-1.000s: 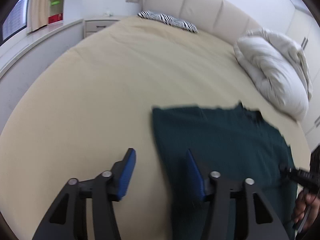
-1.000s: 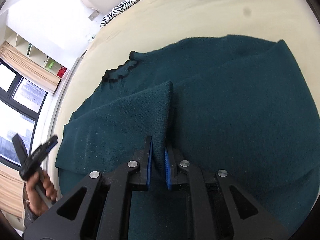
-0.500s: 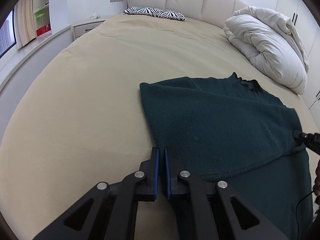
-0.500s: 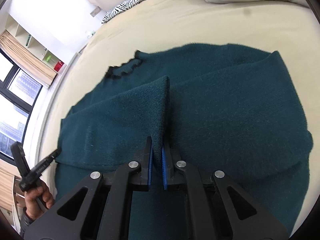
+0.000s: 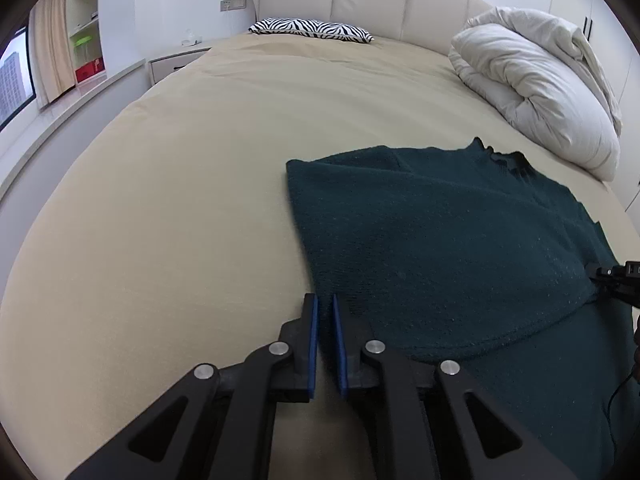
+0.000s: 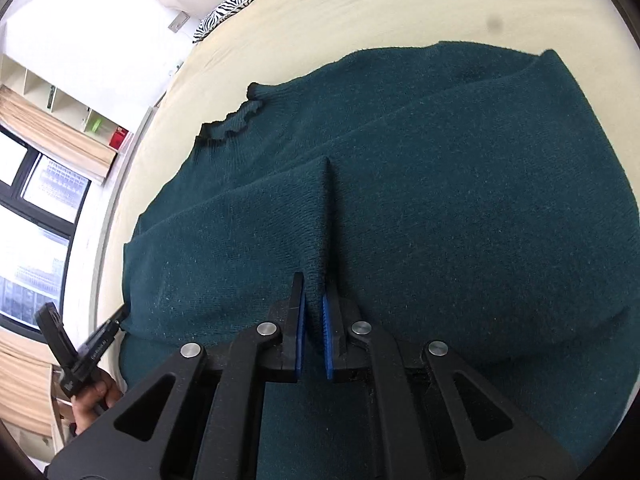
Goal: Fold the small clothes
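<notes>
Fuzzy teal knit sweater point(image 6: 440, 184) lies half-folded on the smooth beige bed point(image 5: 180, 200); the right gripper point(image 6: 314, 320) pinches its raised ridge, while the left gripper point(image 5: 323, 320), jaws opening, nips its corner.

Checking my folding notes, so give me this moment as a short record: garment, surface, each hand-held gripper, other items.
garment: dark green sweater, near part folded over itself, frilled collar at the far end
surface: beige bed
left hand-held gripper: jaws just opening, sweater's corner edge between them
right hand-held gripper: shut on a raised ridge of the folded layer
other items: white duvet, zebra pillow by the headboard
</notes>
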A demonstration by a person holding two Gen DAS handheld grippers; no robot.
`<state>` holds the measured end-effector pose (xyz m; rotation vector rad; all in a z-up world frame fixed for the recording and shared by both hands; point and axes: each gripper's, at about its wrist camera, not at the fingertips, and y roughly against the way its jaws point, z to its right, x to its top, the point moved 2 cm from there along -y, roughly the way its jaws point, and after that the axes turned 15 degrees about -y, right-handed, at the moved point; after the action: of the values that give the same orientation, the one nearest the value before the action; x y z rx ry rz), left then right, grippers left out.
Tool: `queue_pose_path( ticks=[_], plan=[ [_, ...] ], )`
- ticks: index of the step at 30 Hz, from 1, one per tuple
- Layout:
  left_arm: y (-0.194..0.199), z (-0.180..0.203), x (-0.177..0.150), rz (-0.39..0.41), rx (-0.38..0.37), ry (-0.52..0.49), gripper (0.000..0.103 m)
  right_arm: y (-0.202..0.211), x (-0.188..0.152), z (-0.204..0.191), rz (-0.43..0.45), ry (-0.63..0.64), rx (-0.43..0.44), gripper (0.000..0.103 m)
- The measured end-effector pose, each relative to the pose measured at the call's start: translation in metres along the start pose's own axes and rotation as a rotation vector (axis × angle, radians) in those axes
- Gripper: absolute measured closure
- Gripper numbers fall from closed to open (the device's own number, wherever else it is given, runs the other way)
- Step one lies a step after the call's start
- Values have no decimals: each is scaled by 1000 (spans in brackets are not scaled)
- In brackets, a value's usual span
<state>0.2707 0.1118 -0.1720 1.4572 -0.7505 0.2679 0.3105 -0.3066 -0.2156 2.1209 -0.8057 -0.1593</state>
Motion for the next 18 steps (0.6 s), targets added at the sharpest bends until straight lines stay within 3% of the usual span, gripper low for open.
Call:
queue_pose_path(
  ticks=[4, 8, 10, 12, 14, 16, 18],
  plan=[
    [0, -1, 0, 12, -15, 10, 90, 0, -1, 1, 14, 20, -15, 97],
    [14, -11, -2, 28, -5, 68, 68, 2, -1, 4, 1, 5, 5, 94],
    [28, -14, -3, 49, 46, 86, 66, 11, -1, 5, 25, -12, -18, 91],
    [44, -10, -2, 90, 88, 76, 66, 32, -3, 0, 117, 17, -74, 88],
    [52, 1, 1, 114, 94, 43, 66, 50, -8, -10, 183, 60, -66, 88],
    [50, 20, 5, 107, 104, -32, 66, 55, -14, -25, 189, 113, -33, 88],
    [30, 31, 5, 35, 105, -76, 65, 43, -22, -36, 149, 171, -35, 88]
  ],
)
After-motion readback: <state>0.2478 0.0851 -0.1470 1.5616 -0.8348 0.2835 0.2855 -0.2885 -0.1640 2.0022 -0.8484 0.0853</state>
